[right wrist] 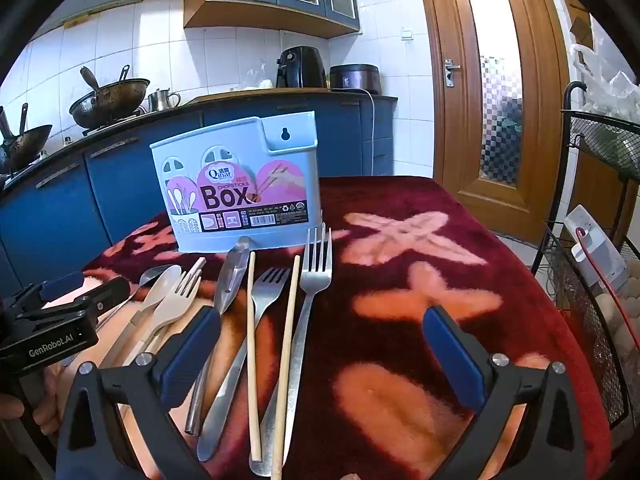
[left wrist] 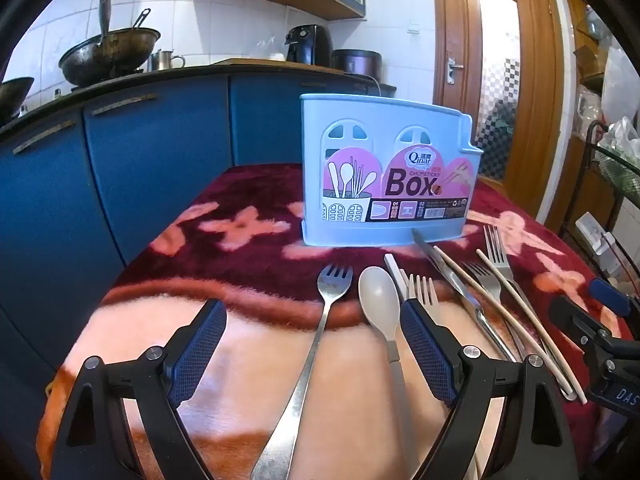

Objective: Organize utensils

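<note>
A light blue chopsticks box (left wrist: 384,176) stands upright on the red patterned blanket (left wrist: 248,264); it also shows in the right wrist view (right wrist: 240,184). In front of it lie a steel fork (left wrist: 320,320), a beige spoon (left wrist: 380,304), a beige fork (left wrist: 422,292), a knife (left wrist: 452,280), two wooden chopsticks (right wrist: 250,352) and more steel forks (right wrist: 316,276). My left gripper (left wrist: 312,340) is open and empty above the steel fork and spoon. My right gripper (right wrist: 320,344) is open and empty above the chopsticks and forks.
Blue kitchen cabinets (left wrist: 152,152) with woks (left wrist: 108,52) on the counter stand behind the table. A wooden door (right wrist: 492,92) is at the right. A black wire rack (right wrist: 592,248) stands close to the table's right edge.
</note>
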Motion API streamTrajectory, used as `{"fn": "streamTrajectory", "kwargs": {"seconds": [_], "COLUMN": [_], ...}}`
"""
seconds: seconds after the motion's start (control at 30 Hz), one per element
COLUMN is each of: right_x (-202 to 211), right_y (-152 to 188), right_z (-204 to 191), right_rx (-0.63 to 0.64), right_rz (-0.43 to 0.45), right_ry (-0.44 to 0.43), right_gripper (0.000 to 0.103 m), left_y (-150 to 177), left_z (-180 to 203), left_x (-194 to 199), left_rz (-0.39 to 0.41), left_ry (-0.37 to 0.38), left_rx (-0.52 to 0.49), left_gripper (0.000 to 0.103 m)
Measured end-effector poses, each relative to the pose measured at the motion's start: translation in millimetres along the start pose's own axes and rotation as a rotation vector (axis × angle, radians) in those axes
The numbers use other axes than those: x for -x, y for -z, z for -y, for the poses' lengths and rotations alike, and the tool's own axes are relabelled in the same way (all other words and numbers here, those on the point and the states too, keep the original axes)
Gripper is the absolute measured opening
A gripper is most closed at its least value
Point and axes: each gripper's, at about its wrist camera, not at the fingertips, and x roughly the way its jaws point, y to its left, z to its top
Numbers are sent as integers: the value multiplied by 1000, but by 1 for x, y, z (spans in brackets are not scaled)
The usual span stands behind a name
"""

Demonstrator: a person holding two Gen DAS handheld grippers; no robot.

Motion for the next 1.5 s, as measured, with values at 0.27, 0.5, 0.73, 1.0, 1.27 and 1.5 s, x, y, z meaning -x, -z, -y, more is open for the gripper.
{"fn": "streamTrajectory", "kwargs": {"seconds": [0.27,0.5,0.73,1.0,1.27,1.5], "right_x": [-1,-1,-1,-1,-1,-1], "right_y": [0,0,1,1,1,1], "right_z": [0,0,0,-1,-1,-1], "right_rx": [0,4,4,6,8,8], "right_rz": [0,-3,-3,-2,-3,-3], "right_ry": [1,3,4,4,4,5], "right_gripper": [103,103,103,103,103,103], "left_y": [0,0,0,0,0,0], "left_z": [4,0,0,-1,-1,-1], "left_x": [1,0,0,0,0,0], "left_rz": [-1,0,0,1,2,2], "left_ry": [3,5,5,4,3,3], "left_rx": [2,9,6,6,5,4], "left_gripper": [89,89,89,89,89,89]}}
